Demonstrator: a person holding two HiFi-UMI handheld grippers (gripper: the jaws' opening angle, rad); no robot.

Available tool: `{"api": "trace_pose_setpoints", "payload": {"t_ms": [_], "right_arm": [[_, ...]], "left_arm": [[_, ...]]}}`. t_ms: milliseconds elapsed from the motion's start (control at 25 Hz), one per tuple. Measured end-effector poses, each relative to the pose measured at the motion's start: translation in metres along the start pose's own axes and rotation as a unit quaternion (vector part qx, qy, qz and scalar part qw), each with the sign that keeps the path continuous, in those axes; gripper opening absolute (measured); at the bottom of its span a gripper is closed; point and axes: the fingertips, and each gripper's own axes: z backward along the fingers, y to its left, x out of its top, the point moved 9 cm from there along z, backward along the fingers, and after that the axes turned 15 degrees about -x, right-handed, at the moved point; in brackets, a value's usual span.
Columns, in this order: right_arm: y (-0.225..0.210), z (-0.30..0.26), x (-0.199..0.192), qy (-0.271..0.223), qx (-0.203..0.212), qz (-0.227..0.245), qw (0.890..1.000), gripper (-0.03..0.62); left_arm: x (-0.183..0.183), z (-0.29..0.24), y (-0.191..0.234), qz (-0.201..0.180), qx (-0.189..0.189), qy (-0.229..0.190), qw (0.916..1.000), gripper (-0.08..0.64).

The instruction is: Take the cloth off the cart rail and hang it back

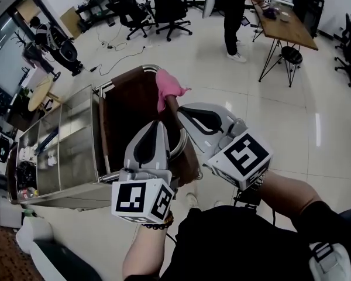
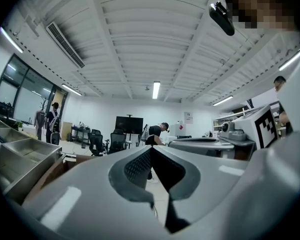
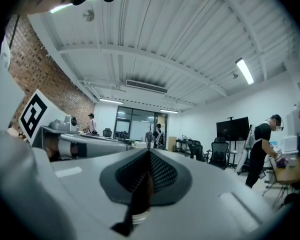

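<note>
Over the cart rail point(image 1: 137, 68) — pink cloth point(image 1: 167, 86), lengthwise across it.

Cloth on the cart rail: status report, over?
Left gripper, right gripper: jaws shut, empty. Pink cloth draped on cart rail, not gripped. Nothing between grippers and cloth.

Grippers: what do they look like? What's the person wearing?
The left gripper and right gripper are rounded grey shells with black ribbed pads. Each carries a white cube with black square markers. The person wears a black top and a bead bracelet.
</note>
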Motion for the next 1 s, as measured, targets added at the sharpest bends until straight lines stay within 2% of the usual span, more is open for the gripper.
{"api": "trace_pose_setpoints", "payload": {"t_ms": [280,400,480,1000], "right_arm": [[0.015,0.033,0.007,-0.014,0.014,-0.001,1.000,-0.009],[0.030,0.045,0.013,0.024,0.007,-0.037,0.999,-0.009],[0.039,0.051,0.014,0.046,0.002,-0.057,0.997,-0.009],[0.095,0.055,0.020,0.046,-0.028,-0.052,0.997,-0.008]], "left_arm": [[0.002,0.023,-0.033,-0.011,0.015,-0.001,0.9998,0.002],[0.002,0.034,-0.039,-0.012,0.014,-0.002,0.9998,0.002],[0.000,0.042,-0.040,-0.012,0.012,-0.004,0.9998,0.002],[0.010,0.089,-0.023,-0.009,-0.021,-0.013,0.9997,0.002]]}}
